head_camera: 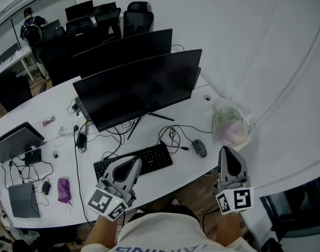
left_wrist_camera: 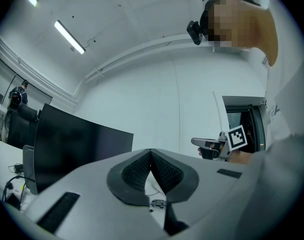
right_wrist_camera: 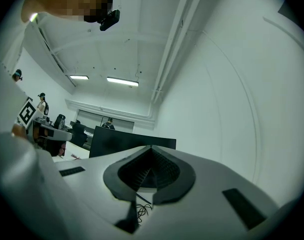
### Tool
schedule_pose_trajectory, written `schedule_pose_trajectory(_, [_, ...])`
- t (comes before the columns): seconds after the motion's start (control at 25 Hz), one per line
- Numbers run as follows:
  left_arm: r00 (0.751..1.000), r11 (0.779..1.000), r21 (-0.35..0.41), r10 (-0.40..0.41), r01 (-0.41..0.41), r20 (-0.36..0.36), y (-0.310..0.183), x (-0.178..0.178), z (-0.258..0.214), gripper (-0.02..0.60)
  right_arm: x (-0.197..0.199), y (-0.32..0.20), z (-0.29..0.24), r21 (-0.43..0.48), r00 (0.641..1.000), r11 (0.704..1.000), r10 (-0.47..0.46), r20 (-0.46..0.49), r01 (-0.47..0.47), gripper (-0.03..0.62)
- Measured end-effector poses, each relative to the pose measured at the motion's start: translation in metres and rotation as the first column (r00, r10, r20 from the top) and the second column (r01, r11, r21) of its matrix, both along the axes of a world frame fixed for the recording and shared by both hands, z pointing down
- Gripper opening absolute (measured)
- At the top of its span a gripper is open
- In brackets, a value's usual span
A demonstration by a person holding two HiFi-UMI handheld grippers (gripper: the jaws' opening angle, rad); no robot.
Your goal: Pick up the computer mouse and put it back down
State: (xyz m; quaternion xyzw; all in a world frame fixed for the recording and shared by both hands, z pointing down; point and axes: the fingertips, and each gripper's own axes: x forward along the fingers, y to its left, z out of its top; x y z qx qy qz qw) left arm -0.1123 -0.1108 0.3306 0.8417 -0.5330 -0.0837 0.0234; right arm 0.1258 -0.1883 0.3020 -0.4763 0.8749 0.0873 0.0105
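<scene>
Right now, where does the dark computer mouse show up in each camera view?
Head view: the dark oval computer mouse lies on the white desk, right of the black keyboard.
Left gripper view: a tiny dark shape below the left claw may be it; too small to tell.
Right gripper view: not in it.
Shared landmark: the wide black curved monitor, in all three views.

On my surface (head_camera: 183, 168) the keyboard (head_camera: 155, 158) lies before the monitor (head_camera: 141, 91), the computer mouse (head_camera: 200, 147) right of the keyboard, a bag (head_camera: 230, 124) behind and right of the mouse, my left tongs (head_camera: 134, 163) and right tongs (head_camera: 225, 151) nearest me.
</scene>
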Motion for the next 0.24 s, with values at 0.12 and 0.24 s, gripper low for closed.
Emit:
schedule_pose_trajectory(0.12, [1.0,1.0,-0.002,-0.003,0.003,-0.006,0.0007,0.0017,0.0003,0.008,0.0025,-0.0005,0.0016,-0.002,1.0,1.0,0.001,0.001,-0.001,0.02])
schedule_pose_trajectory(0.24, [1.0,1.0,-0.004,-0.004,0.004,-0.005,-0.0001,0.0048,-0.0002,0.008,0.0035,-0.001,0.0018,-0.003,1.0,1.0,-0.006,-0.003,0.006,0.02])
